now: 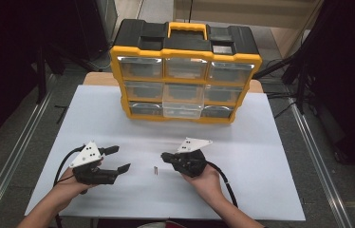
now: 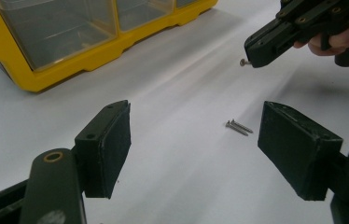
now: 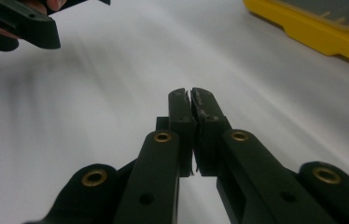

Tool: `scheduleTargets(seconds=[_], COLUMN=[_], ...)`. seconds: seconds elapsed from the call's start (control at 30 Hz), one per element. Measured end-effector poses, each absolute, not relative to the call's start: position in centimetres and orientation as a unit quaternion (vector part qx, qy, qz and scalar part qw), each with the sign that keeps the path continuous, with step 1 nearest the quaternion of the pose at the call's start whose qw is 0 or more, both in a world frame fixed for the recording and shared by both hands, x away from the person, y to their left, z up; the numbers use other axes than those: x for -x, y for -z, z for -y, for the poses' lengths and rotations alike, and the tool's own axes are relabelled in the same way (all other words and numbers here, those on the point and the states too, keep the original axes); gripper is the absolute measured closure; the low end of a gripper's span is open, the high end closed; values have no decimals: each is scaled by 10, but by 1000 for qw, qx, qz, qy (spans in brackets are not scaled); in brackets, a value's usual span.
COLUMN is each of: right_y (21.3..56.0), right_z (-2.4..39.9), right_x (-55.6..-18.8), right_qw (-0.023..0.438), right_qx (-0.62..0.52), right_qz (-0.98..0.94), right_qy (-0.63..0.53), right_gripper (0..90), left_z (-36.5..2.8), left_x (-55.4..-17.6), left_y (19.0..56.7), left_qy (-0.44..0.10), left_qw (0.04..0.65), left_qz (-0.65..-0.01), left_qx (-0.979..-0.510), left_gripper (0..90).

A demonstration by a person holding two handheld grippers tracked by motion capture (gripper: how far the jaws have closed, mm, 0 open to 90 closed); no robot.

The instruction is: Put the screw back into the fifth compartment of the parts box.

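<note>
Two black pads of the left gripper (image 2: 193,149) stand wide apart nearest the lens in the left gripper view, nothing between them; released. Beyond them, two loose screws (image 2: 238,127) lie side by side, touching, on the white table (image 1: 261,180). Right gripper (image 2: 253,58) hangs above the table, clenched on a screw (image 2: 243,61): its head pokes from the jaw tips. High view places the right gripper (image 1: 165,156) near the table's middle, left gripper (image 1: 118,158) well apart to its left, loose screws (image 1: 155,170) between them, and the yellow drawer organizer (image 1: 185,71) at the far edge. Judgement: the pinched screw is probably bound for a drawer. Risks: the grip is at the very tips on a thin, smooth shank, so a jolt or tilt could let it slip and drop; all drawers appear shut, so the free left gripper would have to pull one, and the light case may slide. View notes: left gripper view alone resolves the held screw and shows two loose ones; high view gives one small mark there. Right gripper view shows its pads (image 3: 182,119) pressed together, the screw not discernible.
</note>
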State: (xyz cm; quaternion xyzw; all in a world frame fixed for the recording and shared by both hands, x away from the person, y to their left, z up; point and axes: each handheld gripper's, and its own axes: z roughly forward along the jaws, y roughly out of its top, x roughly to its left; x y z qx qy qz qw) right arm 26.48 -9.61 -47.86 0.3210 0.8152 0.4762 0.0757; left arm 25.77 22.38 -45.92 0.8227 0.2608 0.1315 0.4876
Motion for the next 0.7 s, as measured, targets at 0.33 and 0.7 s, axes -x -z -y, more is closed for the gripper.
scheduleTargets(seconds=[0.33, 0.7], right_y=[469, 458], right_z=[103, 113], right_x=[-266, -269], right_qw=[77, 84], right_qx=[-327, -334], right_qz=[-805, -792], right_qy=[-488, -504], right_gripper=[885, 885], left_z=[-224, -224], left_x=[-258, -258], left_y=[459, 459], left_qy=[-131, -130], left_qw=[486, 486], left_qz=[-260, -259], left_qx=[-824, -825], left_gripper=[257, 257])
